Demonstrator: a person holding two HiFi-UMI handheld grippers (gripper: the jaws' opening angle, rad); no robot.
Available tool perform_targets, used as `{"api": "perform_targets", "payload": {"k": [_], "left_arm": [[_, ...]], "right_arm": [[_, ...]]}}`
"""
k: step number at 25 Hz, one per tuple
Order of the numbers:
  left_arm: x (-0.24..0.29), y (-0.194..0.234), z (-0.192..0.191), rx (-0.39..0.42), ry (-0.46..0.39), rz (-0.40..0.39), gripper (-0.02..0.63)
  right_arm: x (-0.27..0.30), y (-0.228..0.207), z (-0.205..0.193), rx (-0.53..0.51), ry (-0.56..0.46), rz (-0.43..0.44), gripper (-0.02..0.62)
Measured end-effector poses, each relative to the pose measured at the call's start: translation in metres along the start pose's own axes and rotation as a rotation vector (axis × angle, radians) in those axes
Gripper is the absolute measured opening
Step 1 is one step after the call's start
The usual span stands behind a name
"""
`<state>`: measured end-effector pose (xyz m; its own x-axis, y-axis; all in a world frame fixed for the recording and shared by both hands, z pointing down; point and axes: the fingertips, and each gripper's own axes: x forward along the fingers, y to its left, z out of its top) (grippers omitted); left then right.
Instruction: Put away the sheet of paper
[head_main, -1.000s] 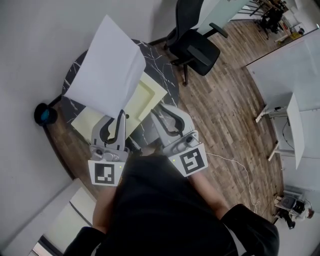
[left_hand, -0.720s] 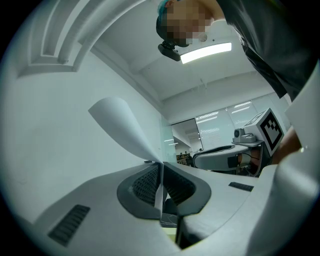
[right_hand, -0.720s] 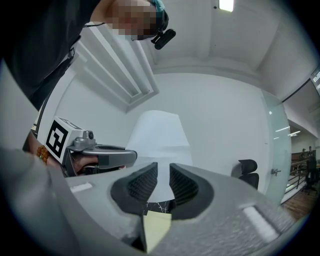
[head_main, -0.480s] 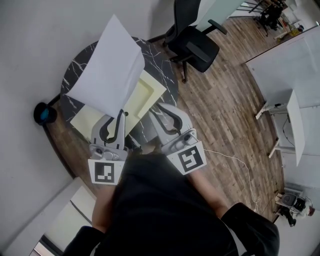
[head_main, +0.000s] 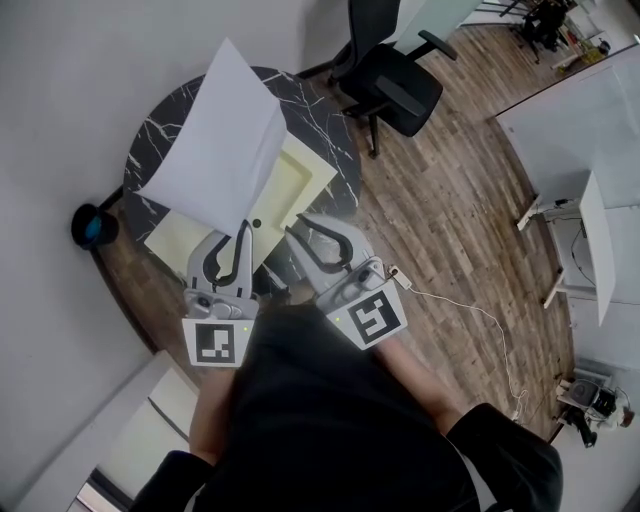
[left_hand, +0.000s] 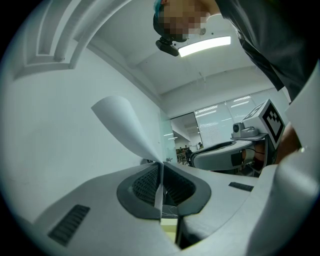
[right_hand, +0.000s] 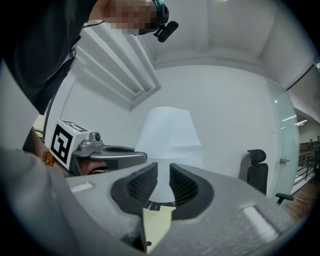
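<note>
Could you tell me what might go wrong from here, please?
The left gripper pinches the sheet of paper by one edge only, so the curling sheet could slip or crease. The open right gripper gives no support, so it may miss the pale yellow tray.

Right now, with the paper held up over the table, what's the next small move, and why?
Probably lower the left gripper so the paper settles toward the yellow folder. That gripper is shut on the sheet's near corner, the sheet stands raised above the folder, and the right gripper is open and empty.
</note>
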<state>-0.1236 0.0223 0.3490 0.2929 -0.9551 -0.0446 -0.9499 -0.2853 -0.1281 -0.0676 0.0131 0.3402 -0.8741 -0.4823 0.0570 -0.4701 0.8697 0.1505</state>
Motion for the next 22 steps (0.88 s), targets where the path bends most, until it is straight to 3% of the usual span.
{"api": "perform_targets", "payload": {"k": [13,22], "left_arm": [[-0.003,0.011,-0.027,-0.054,0.056,0.028,0.021],[-0.004,0.014,-0.050,-0.051,0.101,0.031,0.021]], "right_arm": [[0.018,0.057,-0.016,0.017,0.069,0.207,0.067],[0.018,0.065,-0.024,0.007,0.093,0.240,0.067]]}}
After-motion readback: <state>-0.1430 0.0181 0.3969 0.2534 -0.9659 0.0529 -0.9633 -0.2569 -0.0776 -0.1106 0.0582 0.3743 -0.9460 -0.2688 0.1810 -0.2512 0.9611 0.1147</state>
